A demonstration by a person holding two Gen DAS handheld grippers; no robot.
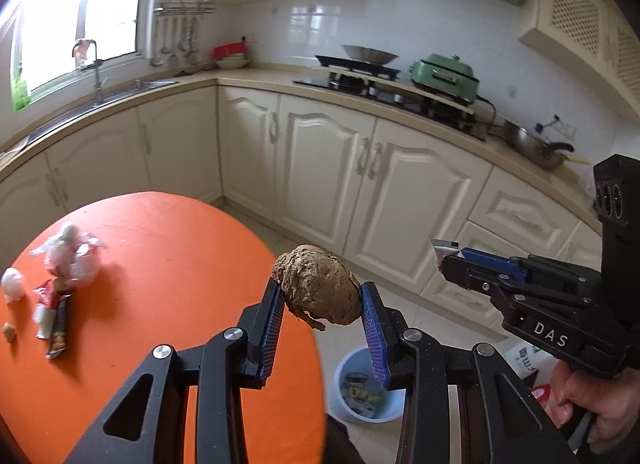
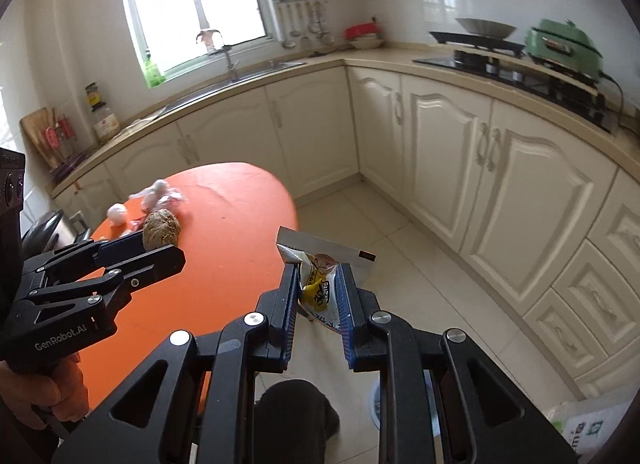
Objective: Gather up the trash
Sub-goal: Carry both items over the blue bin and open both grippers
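My left gripper (image 1: 322, 296) is shut on a crumpled brown paper ball (image 1: 318, 284), held past the edge of the orange table (image 1: 168, 264) above the floor. Below it stands a light blue trash bin (image 1: 370, 388) with wrappers inside. My right gripper (image 2: 318, 284) is shut on a yellow and silver snack wrapper (image 2: 316, 276), held over the tiled floor. In the left wrist view the right gripper (image 1: 448, 254) shows at the right with a silver wrapper tip in it. The right wrist view shows the left gripper (image 2: 160, 242) and its brown ball (image 2: 161, 229) at the left.
On the table lie a knotted plastic bag (image 1: 72, 256), a white wad (image 1: 14, 284), a red wrapper (image 1: 48, 298), a dark wrapper (image 1: 60, 330) and a small brown scrap (image 1: 9, 333). Cream cabinets (image 1: 320, 168) and a counter with stove (image 1: 380, 84) ring the floor. A bag (image 2: 588, 432) lies at lower right.
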